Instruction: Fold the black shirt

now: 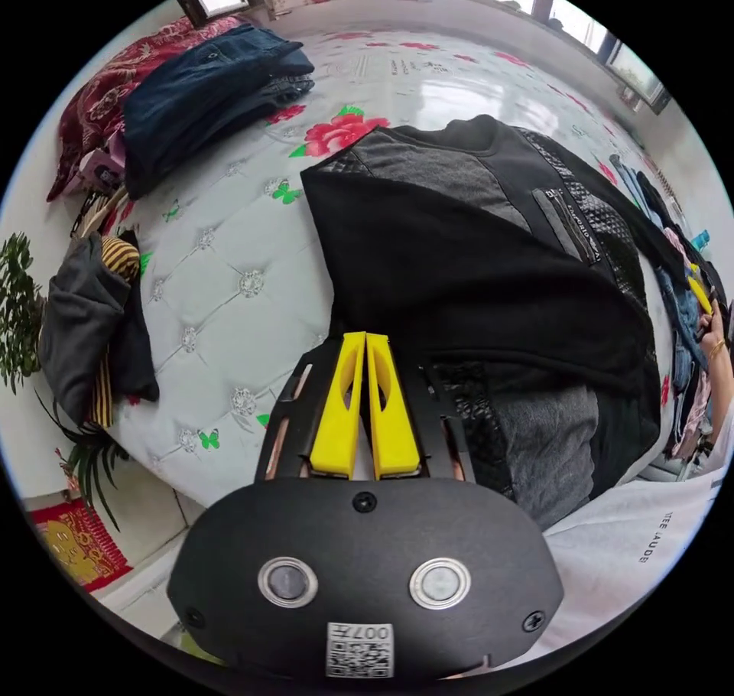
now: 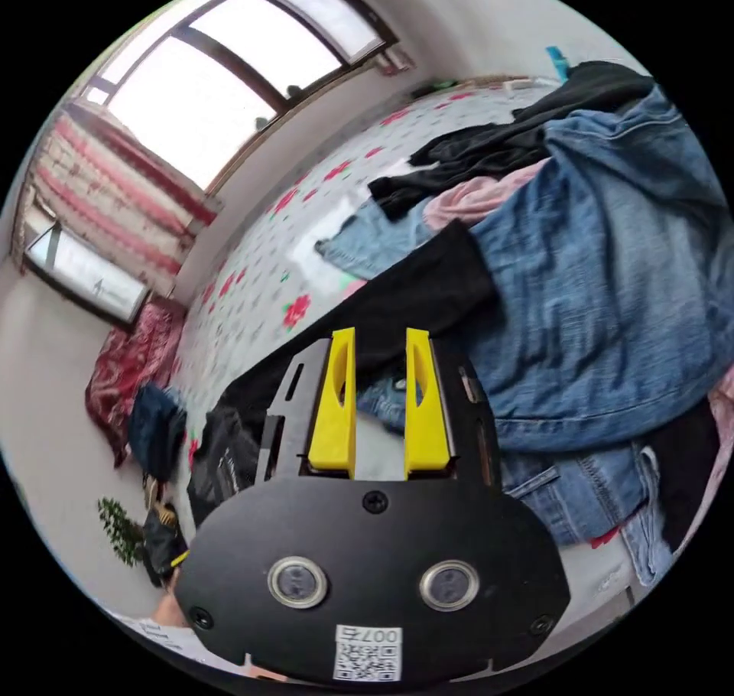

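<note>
The black shirt [image 1: 474, 268], with grey panels and a zip pocket, lies spread on the flowered bed cover [image 1: 222, 268]. A black part of it is folded across its middle. My left gripper [image 1: 365, 338] is shut on the corner of that folded part, at the shirt's near edge. In the right gripper view the shirt's black sleeve [image 2: 428, 291] stretches towards a heap of jeans [image 2: 612, 283]. My right gripper [image 2: 378, 334] stands open just over the sleeve, with nothing between its jaws. That gripper's yellow jaws [image 1: 699, 294] and the person's hand [image 1: 715, 344] also show at the far right of the left gripper view.
Folded dark jeans [image 1: 206, 99] and a red pillow [image 1: 99, 99] lie at the bed's far corner. A grey and striped bundle [image 1: 92, 321] hangs over the bed's left edge by a plant [image 1: 19, 306]. Mixed clothes [image 2: 489, 160] are heaped beside the sleeve. Windows [image 2: 199, 84] line the wall.
</note>
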A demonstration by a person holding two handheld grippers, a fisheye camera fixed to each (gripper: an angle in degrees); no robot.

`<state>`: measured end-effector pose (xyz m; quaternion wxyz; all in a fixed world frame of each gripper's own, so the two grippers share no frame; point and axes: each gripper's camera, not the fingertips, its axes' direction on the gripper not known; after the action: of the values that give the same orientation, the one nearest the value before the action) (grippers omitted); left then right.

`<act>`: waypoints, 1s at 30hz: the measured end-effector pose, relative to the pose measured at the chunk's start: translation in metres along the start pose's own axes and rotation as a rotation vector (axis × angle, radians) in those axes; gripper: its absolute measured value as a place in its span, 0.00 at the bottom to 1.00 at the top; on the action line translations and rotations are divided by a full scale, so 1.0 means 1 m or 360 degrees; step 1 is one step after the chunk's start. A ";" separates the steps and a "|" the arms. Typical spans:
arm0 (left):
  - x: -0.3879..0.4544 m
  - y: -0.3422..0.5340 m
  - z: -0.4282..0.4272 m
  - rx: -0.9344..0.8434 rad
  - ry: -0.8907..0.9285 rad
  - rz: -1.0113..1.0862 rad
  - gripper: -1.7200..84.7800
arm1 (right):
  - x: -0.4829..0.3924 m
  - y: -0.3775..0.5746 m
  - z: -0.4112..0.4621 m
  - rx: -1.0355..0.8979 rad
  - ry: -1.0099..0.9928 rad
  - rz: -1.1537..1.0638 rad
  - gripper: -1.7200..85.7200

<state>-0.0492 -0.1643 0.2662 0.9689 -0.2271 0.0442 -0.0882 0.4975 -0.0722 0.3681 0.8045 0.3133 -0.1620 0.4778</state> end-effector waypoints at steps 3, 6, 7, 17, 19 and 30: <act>-0.024 0.013 -0.006 -0.0043 0.0113 -0.0195 0.01 | 0.034 -0.013 0.012 -0.0083 0.0008 0.0087 0.09; -0.040 0.028 0.000 -0.0146 0.0144 -0.0341 0.01 | 0.040 -0.010 0.028 -0.0208 0.0063 0.0051 0.08; -0.043 0.034 0.002 -0.0181 0.0144 -0.0381 0.01 | 0.037 -0.008 0.025 -0.0185 0.0182 0.0022 0.06; -0.036 0.049 0.010 -0.0221 0.0153 -0.0327 0.01 | -0.033 -0.020 -0.045 0.0137 0.0006 -0.0486 0.02; -0.038 0.049 0.013 -0.0209 0.0180 -0.0313 0.01 | -0.072 -0.024 -0.070 0.0175 -0.0249 -0.0701 0.02; -0.071 0.052 0.018 -0.0019 0.0325 -0.0255 0.01 | -0.217 0.028 -0.098 0.0070 -0.0873 -0.1208 0.02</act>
<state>-0.1084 -0.0969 0.2623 0.9479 -0.2253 0.1250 -0.1875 0.3634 -0.1425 0.1827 0.8431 0.4820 -0.2325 0.0526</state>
